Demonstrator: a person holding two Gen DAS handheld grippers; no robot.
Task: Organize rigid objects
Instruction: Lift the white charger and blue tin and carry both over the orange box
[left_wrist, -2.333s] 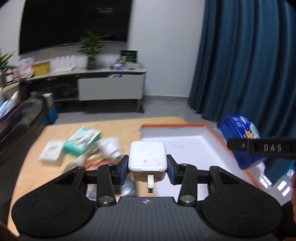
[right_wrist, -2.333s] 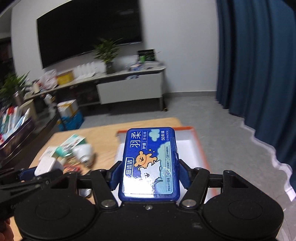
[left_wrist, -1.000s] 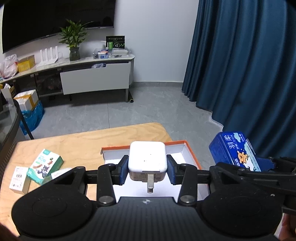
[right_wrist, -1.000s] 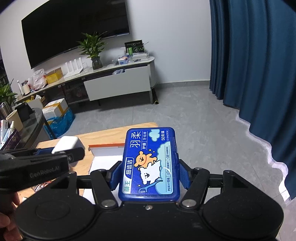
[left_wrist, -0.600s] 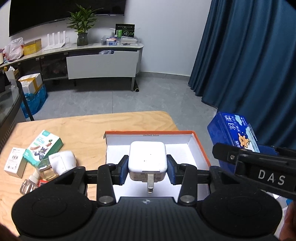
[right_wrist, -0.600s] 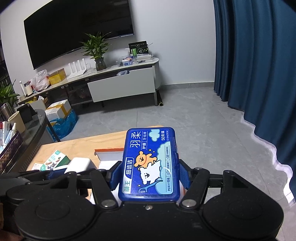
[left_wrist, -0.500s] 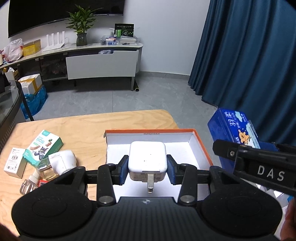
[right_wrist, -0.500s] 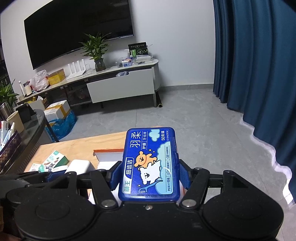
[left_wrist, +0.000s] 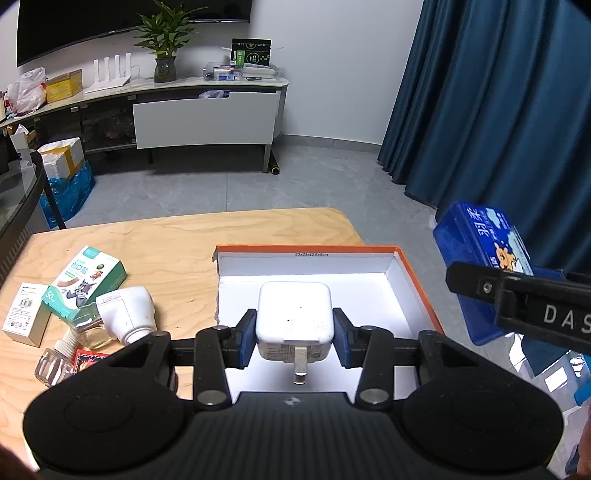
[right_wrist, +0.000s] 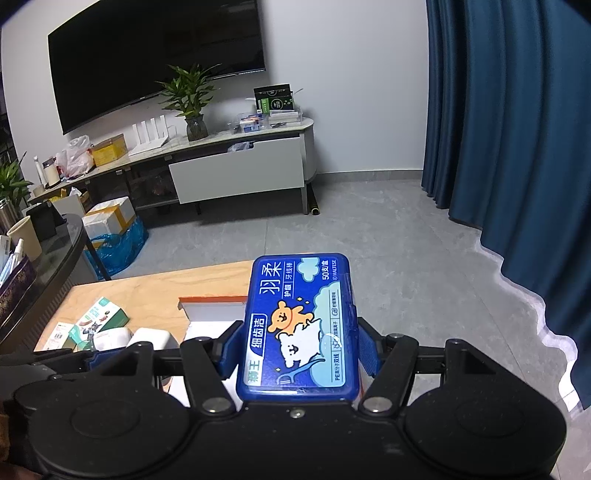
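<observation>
So over the last couple seconds I swung my left gripper over from the clutter on the left, and the charger clamped in it now hangs right over the box. My right gripper is clamped on the blue case, hanging past the box's right edge. Both look ready to drop in, charger probably first.

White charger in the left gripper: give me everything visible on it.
The charger is a glossy white plastic cube with rounded corners, a few dark specks on top. Its printed face and one metal prong point back at the camera. The left gripper clamps its two sides with blue pads. It hangs above the tray, not touching it.
</observation>
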